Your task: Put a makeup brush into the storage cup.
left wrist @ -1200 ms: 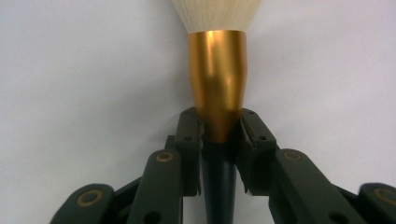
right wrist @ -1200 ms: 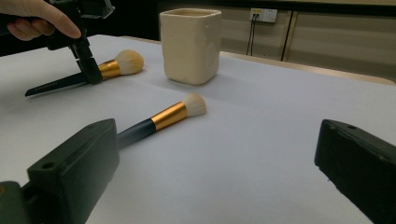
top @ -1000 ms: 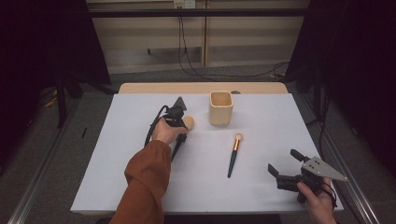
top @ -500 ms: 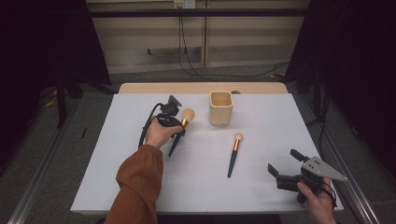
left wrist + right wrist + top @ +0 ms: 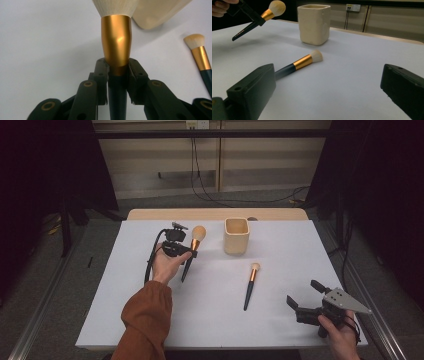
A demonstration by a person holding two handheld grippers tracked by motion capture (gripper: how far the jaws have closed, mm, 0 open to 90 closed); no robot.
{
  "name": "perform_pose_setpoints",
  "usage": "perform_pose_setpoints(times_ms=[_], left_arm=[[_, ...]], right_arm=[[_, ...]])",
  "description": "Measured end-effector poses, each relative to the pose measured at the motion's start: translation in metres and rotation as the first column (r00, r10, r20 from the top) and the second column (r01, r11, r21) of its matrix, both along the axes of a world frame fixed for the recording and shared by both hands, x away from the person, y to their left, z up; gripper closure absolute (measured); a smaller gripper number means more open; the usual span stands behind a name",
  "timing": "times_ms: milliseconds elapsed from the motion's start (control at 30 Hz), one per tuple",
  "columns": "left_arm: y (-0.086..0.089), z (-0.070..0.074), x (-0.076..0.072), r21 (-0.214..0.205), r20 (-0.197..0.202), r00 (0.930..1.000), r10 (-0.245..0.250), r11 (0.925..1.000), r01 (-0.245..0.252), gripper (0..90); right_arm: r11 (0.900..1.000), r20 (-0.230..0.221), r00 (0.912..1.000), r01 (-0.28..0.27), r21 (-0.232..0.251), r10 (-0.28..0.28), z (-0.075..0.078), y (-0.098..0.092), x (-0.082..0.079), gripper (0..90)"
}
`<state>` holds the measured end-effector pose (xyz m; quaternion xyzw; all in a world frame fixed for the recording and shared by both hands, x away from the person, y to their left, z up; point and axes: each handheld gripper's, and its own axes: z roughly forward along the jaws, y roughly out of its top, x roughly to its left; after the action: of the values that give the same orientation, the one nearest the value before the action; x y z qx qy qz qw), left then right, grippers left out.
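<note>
Since a second earlier, we had lifted the large brush (image 5: pixel 191 251) off the counter (image 5: pixel 125 310) at centre frame toward the cup (image 5: pixel 236 236), left gripper (image 5: pixel 180 249) jaws clamped on its handle, right gripper (image 5: pixel 306 301) jaws open, idle lower right beside the small brush (image 5: pixel 250 285).

Rust-brown sleeve (image 5: pixel 145 320); black hand-held gripper (image 5: pixel 306 302) with grey three-cornered plate.

I can read no text, label, brand or number anywhere here. The dark handle of the brush (image 5: pixel 259 18) carries a faint pale marking in my right gripper view, too small and blurred for me to make out.
</note>
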<state>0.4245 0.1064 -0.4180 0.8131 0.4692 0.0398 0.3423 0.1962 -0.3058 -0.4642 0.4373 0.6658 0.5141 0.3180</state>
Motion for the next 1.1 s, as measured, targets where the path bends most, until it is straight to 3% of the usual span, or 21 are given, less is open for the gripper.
perform_pose_setpoints(times_ms=[167, 300, 400, 500, 600, 700, 733, 900, 1033, 1100], left_arm=[[0.003, 0.001, -0.006, -0.025, 0.087, 0.9961, 0.017, 0.9996, -0.014, 72.3], [0.007, 0.002, -0.011, -0.058, 0.154, 0.9879, 0.017, 0.9983, -0.009, 72.3], [0.009, 0.004, -0.015, -0.080, 0.213, 0.9770, 0.001, 0.9967, 0.017, 72.3], [0.011, 0.006, -0.018, -0.110, 0.244, 0.9697, -0.007, 0.9933, 0.035, 72.3], [0.012, 0.008, -0.022, -0.132, 0.292, 0.9561, -0.030, 0.9886, 0.072, 72.3], [0.013, 0.009, -0.026, -0.146, 0.321, 0.9460, -0.046, 0.9844, 0.097, 72.3], [0.013, 0.009, -0.026, -0.159, 0.318, 0.9471, -0.042, 0.9825, 0.097, 72.2], [0.012, 0.012, -0.032, -0.175, 0.346, 0.9375, -0.041, 0.9787, 0.107, 72.3], [0.011, 0.014, -0.040, -0.192, 0.386, 0.9215, -0.039, 0.9738, 0.122, 72.3], [0.011, 0.014, -0.043, -0.200, 0.394, 0.9181, -0.042, 0.9710, 0.131, 72.3]], right_arm=[[1.0000, 0.001, 1.0000, 0.000, -0.001, 0.000, 0.000, 0.000, 0.000, 0.0], [1.0000, 0.003, 1.0000, -0.001, -0.003, 0.001, 0.000, 0.000, 0.000, 0.0], [1.0000, 0.003, 1.0000, -0.001, -0.001, 0.001, 0.000, 0.000, 0.000, 0.0], [1.0000, 0.004, 1.0000, 0.000, -0.001, 0.000, 0.000, 0.000, -0.001, 0.0], [1.0000, 0.004, 1.0000, 0.001, 0.001, -0.001, 0.001, 0.000, -0.001, 0.0], [1.0000, 0.004, 1.0000, 0.000, 0.002, 0.000, 0.000, 0.000, -0.001, 0.0], [1.0000, 0.005, 1.0000, 0.001, 0.001, -0.001, 0.000, 0.000, -0.001, 0.0], [1.0000, 0.004, 1.0000, 0.002, 0.002, -0.002, 0.001, 0.000, -0.001, 0.0], [1.0000, 0.008, 1.0000, 0.000, 0.009, 0.000, 0.001, 0.001, -0.001, 0.0], [0.9999, 0.014, 0.9999, -0.008, 0.006, 0.008, 0.001, 0.001, -0.001, 0.0]])
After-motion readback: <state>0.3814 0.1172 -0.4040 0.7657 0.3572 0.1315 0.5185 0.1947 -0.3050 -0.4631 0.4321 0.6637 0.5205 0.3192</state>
